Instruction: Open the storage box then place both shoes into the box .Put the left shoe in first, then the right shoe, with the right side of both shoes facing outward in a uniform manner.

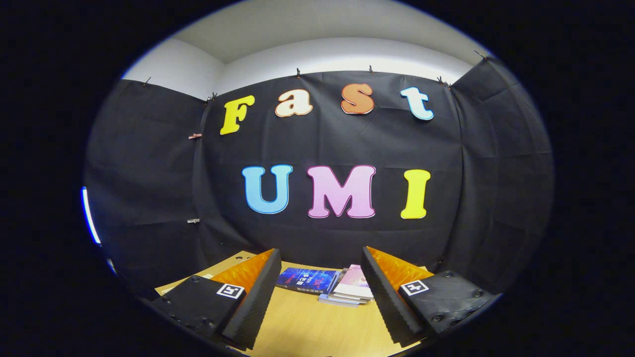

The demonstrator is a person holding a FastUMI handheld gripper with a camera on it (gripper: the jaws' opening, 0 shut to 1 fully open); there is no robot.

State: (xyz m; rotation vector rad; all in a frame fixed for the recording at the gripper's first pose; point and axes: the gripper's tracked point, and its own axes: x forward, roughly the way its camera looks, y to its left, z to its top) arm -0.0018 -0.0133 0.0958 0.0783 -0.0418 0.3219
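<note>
My tongs [317, 297] stand spread, gripping nothing, above the worktop [307, 327]; beyond them lies a stack of books [330, 286]. From here I can't place the storage box or shoes, nor judge the step.

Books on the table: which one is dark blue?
The flat book beyond the open hand-held gripper, lying alone left of the pale stack, whose top cover is pinkish.

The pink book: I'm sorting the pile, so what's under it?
The pink book tops a small stack of books lying on the wooden table, beyond the open gripper fingers. The lower books' covers are hidden. A blue book lies beside the stack.
</note>
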